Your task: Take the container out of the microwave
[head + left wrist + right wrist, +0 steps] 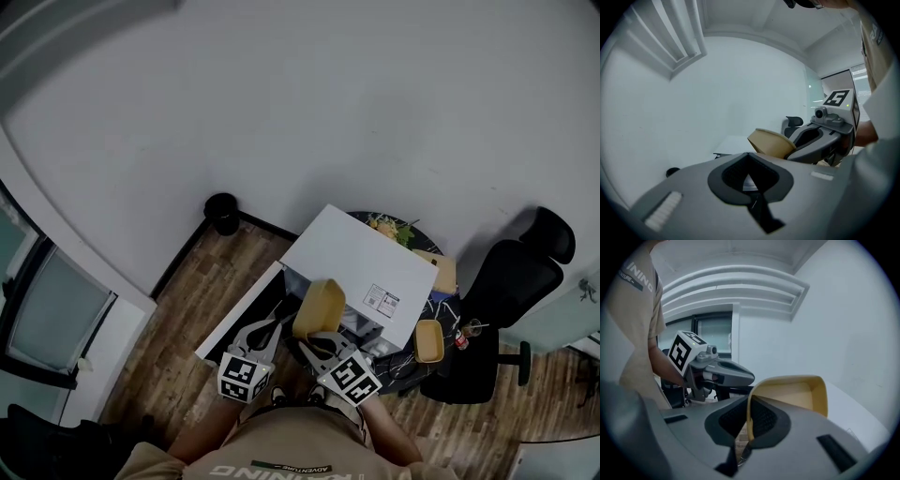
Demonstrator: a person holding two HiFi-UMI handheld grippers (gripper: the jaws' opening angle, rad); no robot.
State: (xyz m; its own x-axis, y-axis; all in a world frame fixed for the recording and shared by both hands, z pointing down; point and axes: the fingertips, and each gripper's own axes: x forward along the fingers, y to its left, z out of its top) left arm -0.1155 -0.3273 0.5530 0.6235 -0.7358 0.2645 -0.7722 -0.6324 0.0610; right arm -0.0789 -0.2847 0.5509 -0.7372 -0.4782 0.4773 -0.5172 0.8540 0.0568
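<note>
Gripping the tan container by its rim with my right claw, I'm holding it just outside the open white microwave. Left claw is hanging pinched together, empty. Microwave's sticker is unreadable; shirt label is showing "ADVENTURE".

Beige tee w/ dark print; left gripper & right gripper: grey shells, blk pads, white marker cubes w/ blk squares

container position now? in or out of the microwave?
Out: in the head view, lower centre, the container is tilted on edge, its rim clamped in the right gripper, just before the white microwave.
</note>
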